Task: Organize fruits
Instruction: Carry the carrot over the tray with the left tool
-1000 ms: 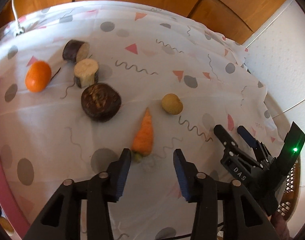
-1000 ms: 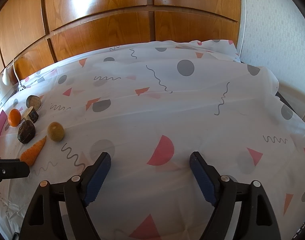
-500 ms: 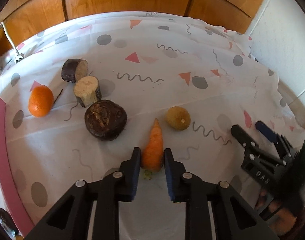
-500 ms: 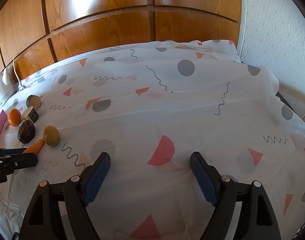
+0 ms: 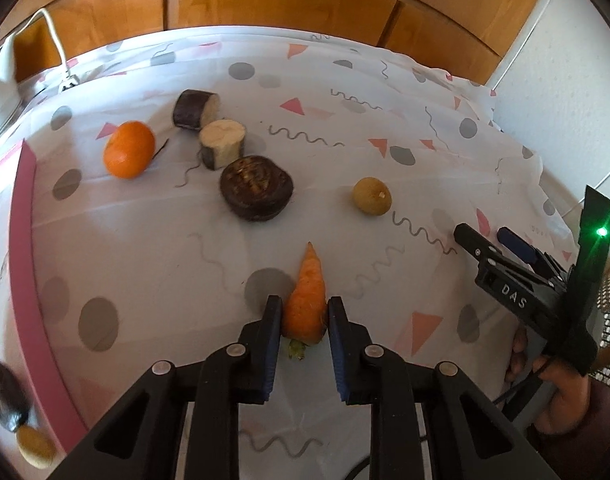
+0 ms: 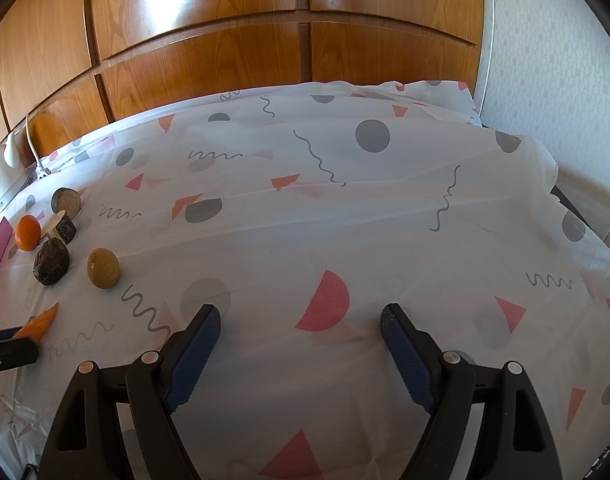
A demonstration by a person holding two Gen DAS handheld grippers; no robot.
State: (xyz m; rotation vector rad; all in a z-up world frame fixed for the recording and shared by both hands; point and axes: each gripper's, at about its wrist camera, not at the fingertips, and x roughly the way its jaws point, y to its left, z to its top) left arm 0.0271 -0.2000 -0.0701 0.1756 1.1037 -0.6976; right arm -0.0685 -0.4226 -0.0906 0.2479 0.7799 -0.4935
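Carrot sat clamped at its thick end between the blue pads of the left gripper, its tip pointing away over the patterned tablecloth. Beyond it lay a dark round root, a small yellowish fruit, two cut stubs and a mandarin. The right gripper hovered nearby over bare cloth, jaws spread wide and gripping nothing.
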